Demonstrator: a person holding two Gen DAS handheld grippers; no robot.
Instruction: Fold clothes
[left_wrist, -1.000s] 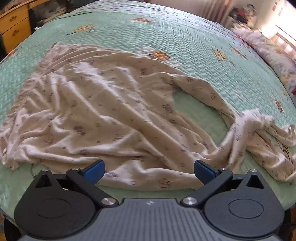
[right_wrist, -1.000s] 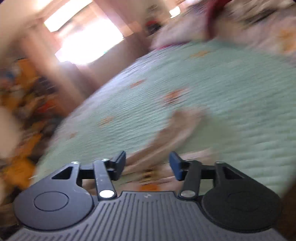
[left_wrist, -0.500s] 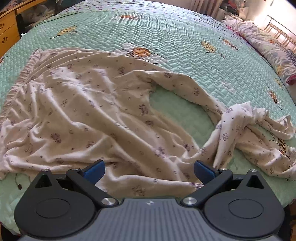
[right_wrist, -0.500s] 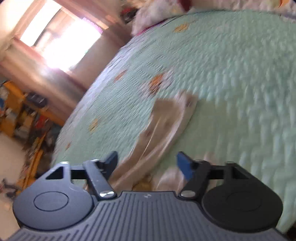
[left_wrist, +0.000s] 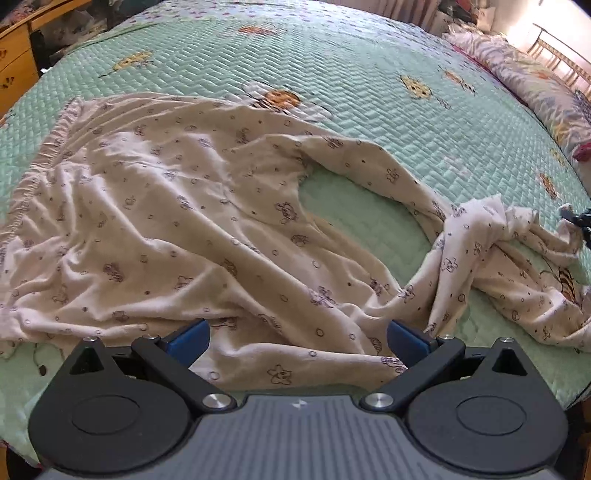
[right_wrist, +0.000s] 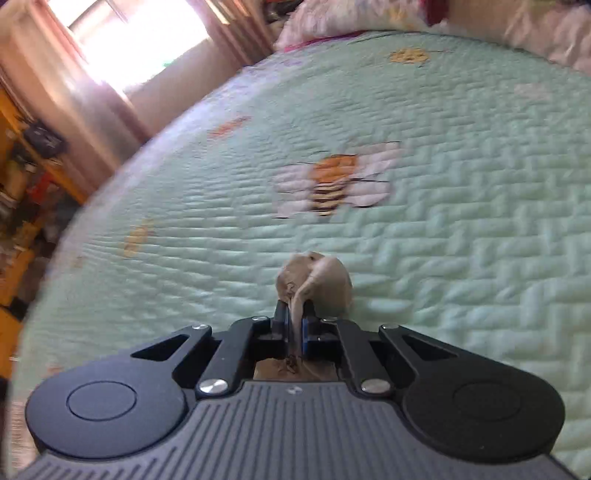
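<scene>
I had the left hand-held gripper (left_wrist: 297, 338) released over the near hem of the garment (left_wrist: 177, 229), spread crumpled on the bed (left_wrist: 332, 66). My right hand-held gripper (right_wrist: 294, 325) had just closed, clenching a bunched end at the right. Soft, limp cloth; edges and corners seemed best to grasp.

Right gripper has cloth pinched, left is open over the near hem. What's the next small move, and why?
Probably draw the right gripper, whose jaws have just closed on the garment, outward to pull the bunched end straight. That end lies twisted on the quilt, and the left gripper is open, gripping nothing.
</scene>
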